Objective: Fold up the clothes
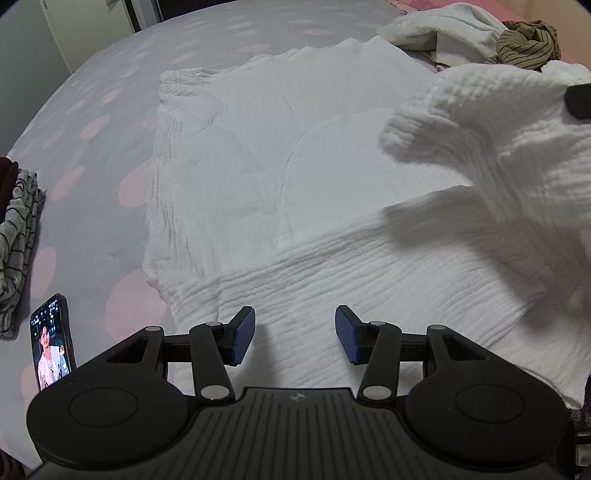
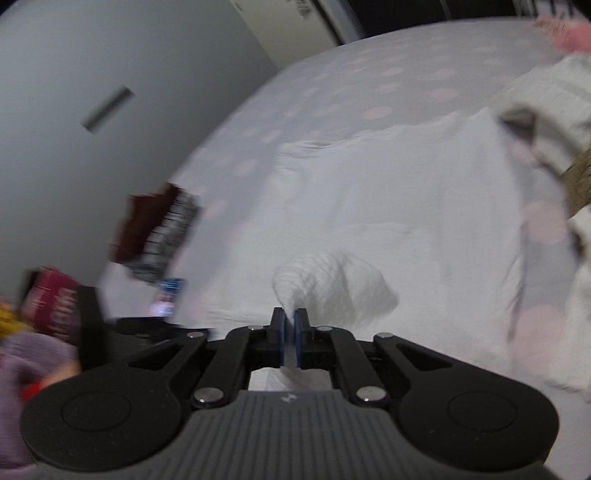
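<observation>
Right gripper (image 2: 290, 334) pinching white garment (image 2: 332, 284), lifted

Both tools looked alike — left gripper (image 1: 295, 335) and right gripper (image 2: 290, 339): black linkage arms, silver rivets, blue ribbed pads (image 1: 243, 335), grey ridged housing.

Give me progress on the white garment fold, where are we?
Done: the white garment lies spread on the bed, near hem already turned over; a folded striped piece sits at the left. In hand: the right claw is shut on a raised sleeve. The left claw is open, holding nothing. Left: lay that sleeve across, finish the fold, then the pile behind.
</observation>
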A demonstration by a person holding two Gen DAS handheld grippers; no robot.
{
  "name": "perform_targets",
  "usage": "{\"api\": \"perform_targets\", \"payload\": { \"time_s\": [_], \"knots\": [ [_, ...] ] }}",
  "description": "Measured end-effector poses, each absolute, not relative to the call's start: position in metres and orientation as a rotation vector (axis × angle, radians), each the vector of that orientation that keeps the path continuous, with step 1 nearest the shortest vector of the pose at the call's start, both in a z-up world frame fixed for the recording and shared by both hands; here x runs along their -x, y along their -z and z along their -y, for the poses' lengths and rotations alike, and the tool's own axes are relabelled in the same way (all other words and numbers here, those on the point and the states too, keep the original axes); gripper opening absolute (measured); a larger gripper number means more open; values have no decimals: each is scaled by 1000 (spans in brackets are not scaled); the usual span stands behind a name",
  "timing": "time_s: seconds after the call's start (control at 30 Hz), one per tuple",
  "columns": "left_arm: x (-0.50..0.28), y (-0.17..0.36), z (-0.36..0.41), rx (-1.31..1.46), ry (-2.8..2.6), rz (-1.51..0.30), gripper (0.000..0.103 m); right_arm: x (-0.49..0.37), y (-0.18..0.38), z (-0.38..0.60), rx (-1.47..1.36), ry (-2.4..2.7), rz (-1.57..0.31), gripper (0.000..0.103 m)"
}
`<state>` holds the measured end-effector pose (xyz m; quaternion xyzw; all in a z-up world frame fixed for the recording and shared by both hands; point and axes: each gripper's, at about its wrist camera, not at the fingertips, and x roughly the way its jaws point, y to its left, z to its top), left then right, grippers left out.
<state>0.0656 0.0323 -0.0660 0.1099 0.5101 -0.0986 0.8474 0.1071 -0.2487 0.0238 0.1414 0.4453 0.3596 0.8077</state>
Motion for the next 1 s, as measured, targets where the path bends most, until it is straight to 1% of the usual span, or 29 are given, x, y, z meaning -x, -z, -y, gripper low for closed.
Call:
{"api": "perform_targets", "payload": {
  "time_s": [0.1,0.2,0.23,0.3,0.37,0.4,0.43,0.5,0.53,0.57,0.6,0.73,0.87,0.93,0.97,1.0],
  "knots": [
    [-66,67,-31,-232,211,-1077,46,-102,-15,249,-346,-807,-1000,7],
    [-67,67,-28,-233,223,-1075,46,-97,6,234,-198,-730,-1067,8],
    [-66,66,-26,-234,237,-1066,46,-95,14,229,-144,-702,-1091,11],
    [-65,65,-21,-235,269,-1045,46,-91,30,219,-41,-654,-1133,12],
    [-64,64,-15,-236,302,-1022,48,-88,40,213,53,-622,-1152,17],
    [-63,64,-12,-237,317,-1011,51,-86,42,210,98,-611,-1153,22],
    [-63,64,-9,-238,331,-1001,52,-84,42,210,120,-607,-1147,28],
    [-63,64,-3,-239,360,-980,52,-84,38,210,117,-612,-1132,29],
    [-64,65,-1,-240,369,-977,52,-83,34,212,102,-619,-1126,32],
    [-66,67,1,-239,374,-974,52,-84,30,216,89,-620,-1112,35],
    [-67,69,3,-236,377,-969,52,-86,25,219,77,-621,-1098,42],
    [-71,72,10,-219,408,-938,53,-94,7,242,27,-560,-1034,43],
    [-71,73,21,-236,461,-926,53,-109,0,281,-61,-367,-970,43],
    [-73,75,26,-236,473,-938,49,-117,3,296,-86,-262,-956,43],
    [-75,77,27,-228,479,-950,45,-121,7,299,-103,-243,-958,43],
    [-77,78,28,-219,482,-966,32,-126,10,302,-120,-225,-961,43]
  ]
}}
